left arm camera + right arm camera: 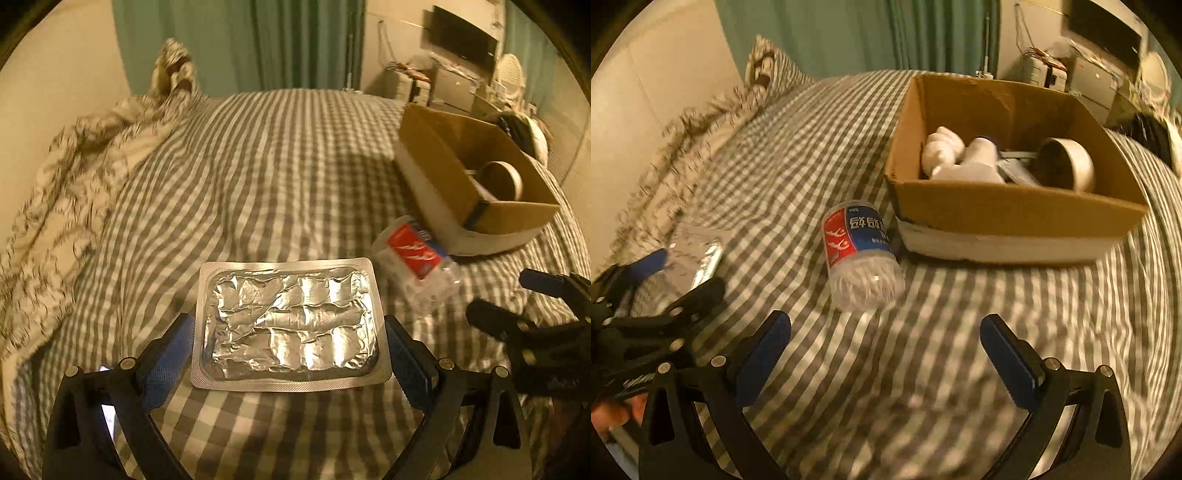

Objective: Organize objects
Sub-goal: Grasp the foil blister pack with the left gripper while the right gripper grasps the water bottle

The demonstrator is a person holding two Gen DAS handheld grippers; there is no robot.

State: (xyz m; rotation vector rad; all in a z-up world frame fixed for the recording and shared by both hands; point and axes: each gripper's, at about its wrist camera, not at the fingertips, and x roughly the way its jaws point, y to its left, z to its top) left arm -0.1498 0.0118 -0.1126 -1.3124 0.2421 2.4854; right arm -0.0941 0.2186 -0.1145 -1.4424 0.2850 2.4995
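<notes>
Left tool [288, 332] released astride foil blister pack [290, 321], right tool [884, 336] released with jar [858, 254] at 12 o'clock; pack's slippage on soft bed [258, 166] is judged likely.

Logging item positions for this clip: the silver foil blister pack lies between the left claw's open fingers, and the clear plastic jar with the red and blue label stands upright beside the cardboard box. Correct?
Not quite: the clear plastic jar with the red and blue label lies on its side, as the right wrist view shows. The rest holds: silver foil blister pack, left claw, cardboard box.

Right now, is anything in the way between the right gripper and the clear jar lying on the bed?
Nothing visible. The right gripper is open, with only bare checked bedspread between it and the clear jar.
</notes>
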